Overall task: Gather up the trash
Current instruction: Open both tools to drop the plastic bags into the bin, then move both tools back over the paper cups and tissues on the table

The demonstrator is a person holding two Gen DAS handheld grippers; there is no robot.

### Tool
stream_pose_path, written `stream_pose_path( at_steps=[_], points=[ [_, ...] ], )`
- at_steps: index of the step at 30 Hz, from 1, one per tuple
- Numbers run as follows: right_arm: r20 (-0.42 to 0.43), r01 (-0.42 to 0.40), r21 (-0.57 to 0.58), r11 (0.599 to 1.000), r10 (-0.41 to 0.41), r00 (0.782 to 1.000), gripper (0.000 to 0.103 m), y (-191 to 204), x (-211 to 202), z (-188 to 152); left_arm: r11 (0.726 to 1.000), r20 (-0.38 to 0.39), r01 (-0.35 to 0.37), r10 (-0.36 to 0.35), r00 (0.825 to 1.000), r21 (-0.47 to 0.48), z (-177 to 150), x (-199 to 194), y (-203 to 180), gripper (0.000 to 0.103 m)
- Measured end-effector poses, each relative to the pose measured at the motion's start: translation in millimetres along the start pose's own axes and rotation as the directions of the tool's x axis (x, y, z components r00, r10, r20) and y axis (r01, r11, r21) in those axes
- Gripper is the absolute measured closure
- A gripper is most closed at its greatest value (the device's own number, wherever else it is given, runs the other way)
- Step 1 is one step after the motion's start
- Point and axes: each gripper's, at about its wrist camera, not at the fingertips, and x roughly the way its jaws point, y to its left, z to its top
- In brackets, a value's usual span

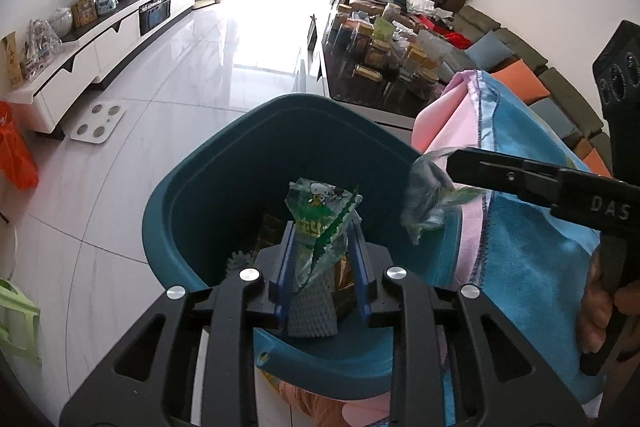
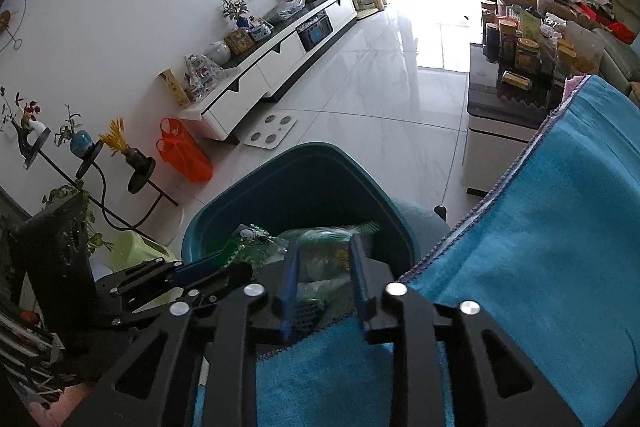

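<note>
A teal bin (image 1: 280, 107) stands below both grippers, with some trash lying at its bottom. Over it, my left gripper (image 1: 322, 227) is open. A green printed snack wrapper (image 1: 316, 211) stands between its fingers, leaning on the left pad and clear of the right one. From the right, my right gripper (image 1: 456, 163) reaches over the rim. A crumpled clear-and-green wrapper (image 1: 424, 203) is blurred just under its tip. In the right wrist view, that wrapper (image 2: 320, 259) shows between the parted fingers of my right gripper (image 2: 324, 241), above the bin (image 2: 304, 151). My left gripper (image 2: 224, 265) comes in from the left.
A blue and pink cloth (image 1: 532, 187) drapes close on the right, against the bin's edge. A person's hand (image 1: 600, 307) holds the right gripper. Beyond are a low table with several jars (image 1: 380, 67), a white TV cabinet (image 1: 100, 47), a floor scale (image 1: 98, 121) and an orange bag (image 2: 184, 155).
</note>
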Motion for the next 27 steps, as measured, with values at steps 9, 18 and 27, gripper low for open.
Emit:
stream_pose_path(
  at_steps=[9, 18, 27],
  points=[
    [0.023, -0.016, 0.008, 1.0, 0.016, 1.0, 0.071, -6.8, -6.9, -0.2, 1.0, 0.017, -0.019, 0.019, 1.0, -0.008, 4.1, 2.1, 0.8, 0.055],
    [0.095, -0.059, -0.002, 0.998, 0.059, 0.994, 0.06, -17.4, -52.7, -17.6, 0.999, 0.125, -0.002, -0.005, 0.992, 0.055, -0.3, -35.9, -21.7, 0.039],
    [0.221, 0.0, 0.019, 1.0, -0.004, 0.975, 0.051, -52.6, -147.7, -73.6, 0.954, 0.194, 0.134, -0.189, 0.963, 0.267, -18.8, -79.7, -104.3, 0.023]
  ],
)
